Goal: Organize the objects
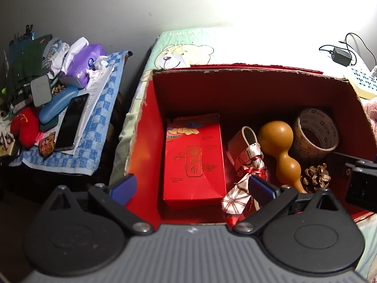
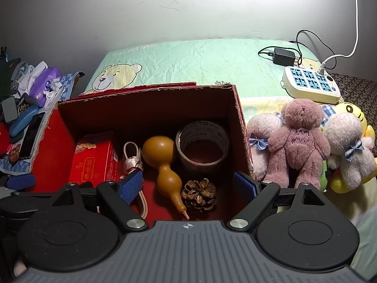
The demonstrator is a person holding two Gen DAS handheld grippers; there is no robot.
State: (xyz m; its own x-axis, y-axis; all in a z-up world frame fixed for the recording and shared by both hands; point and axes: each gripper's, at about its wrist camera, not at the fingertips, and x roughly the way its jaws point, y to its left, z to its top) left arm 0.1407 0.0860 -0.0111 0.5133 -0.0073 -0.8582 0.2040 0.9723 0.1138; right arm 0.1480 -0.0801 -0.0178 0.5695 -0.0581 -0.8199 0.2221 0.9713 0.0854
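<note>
- Hovering over the box (image 1: 235,89), the left claw (image 1: 192,186) is spread wide and holds nothing.
- The right claw (image 2: 188,186) is spread wide too, and it is empty.
- The box sits on the bed (image 2: 188,59), and both claws hang just above its near edge.
- Some things already lie in the box: a red pack (image 1: 193,160), a gourd (image 2: 165,165), a tape roll (image 2: 202,143), a pine cone (image 2: 199,193) and a folded cloth (image 1: 245,174) with a cord.
- So I think part of the tidying is done.
- The teddies (image 2: 299,141) lie in a heap just right of the box, not put away yet.
- A messy pile (image 1: 59,99) lies on the desk to the left, with a tissue pack (image 1: 82,68) and a phone (image 1: 73,122).
- A power strip (image 2: 311,85) with wires lies behind the teddies.
- The box's right wall stands between the right claw and the teddies, so I think it must lift over.
</note>
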